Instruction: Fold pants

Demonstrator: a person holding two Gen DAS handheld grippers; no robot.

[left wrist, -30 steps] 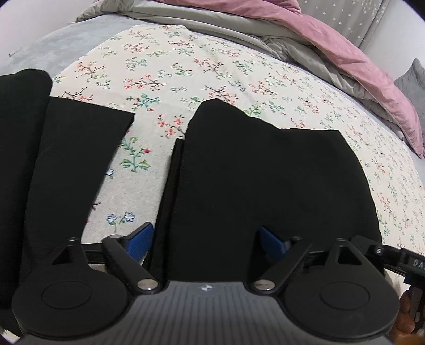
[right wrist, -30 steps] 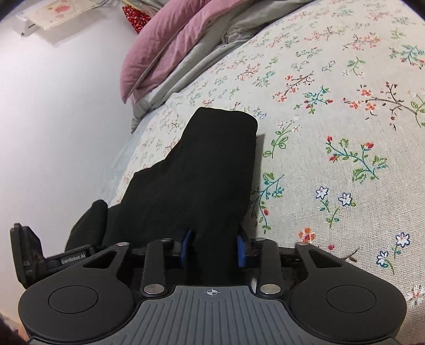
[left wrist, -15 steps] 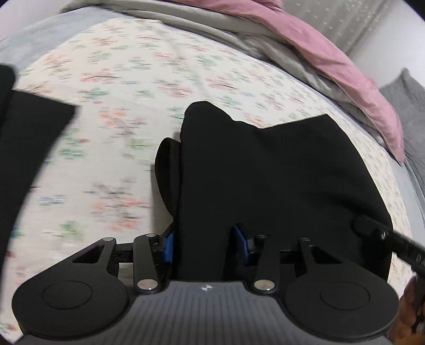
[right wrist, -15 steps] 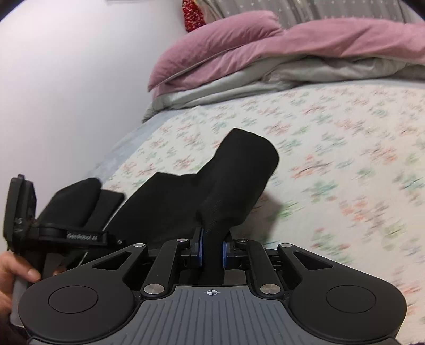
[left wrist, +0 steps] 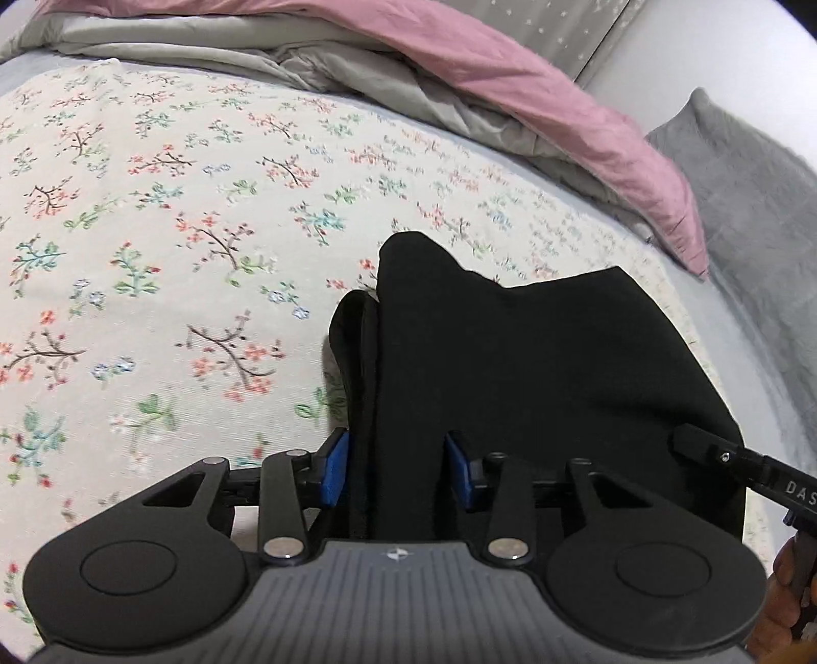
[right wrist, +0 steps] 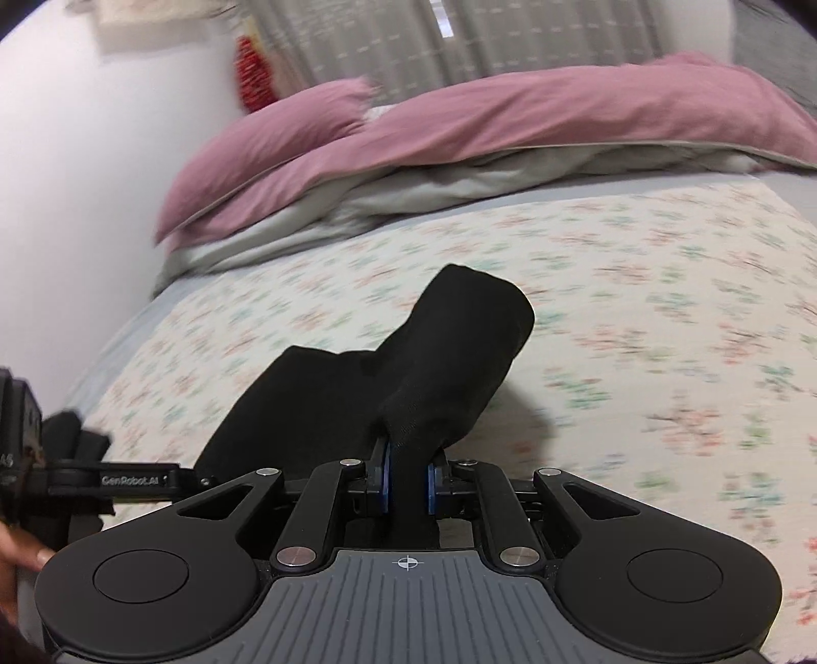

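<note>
While both tongs, left (left wrist: 395, 472) and right (right wrist: 407, 480), pinch the black pants (left wrist: 521, 368), they hang above the floral sheet (left wrist: 153, 230)

I see the left gripper (left wrist: 395, 472) with its blue pads (left wrist: 334, 472) set fairly wide, black pants (left wrist: 510, 357) fabric between them. Right gripper (right wrist: 407, 482) pads nearly closed, pinching a bunched fold. A bare hand (right wrist: 13, 556) shows at the right view's left edge.

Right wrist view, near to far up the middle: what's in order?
right gripper with jaws shut on the black pants → floral bedsheet → grey blanket → pink duvet → curtain
</note>
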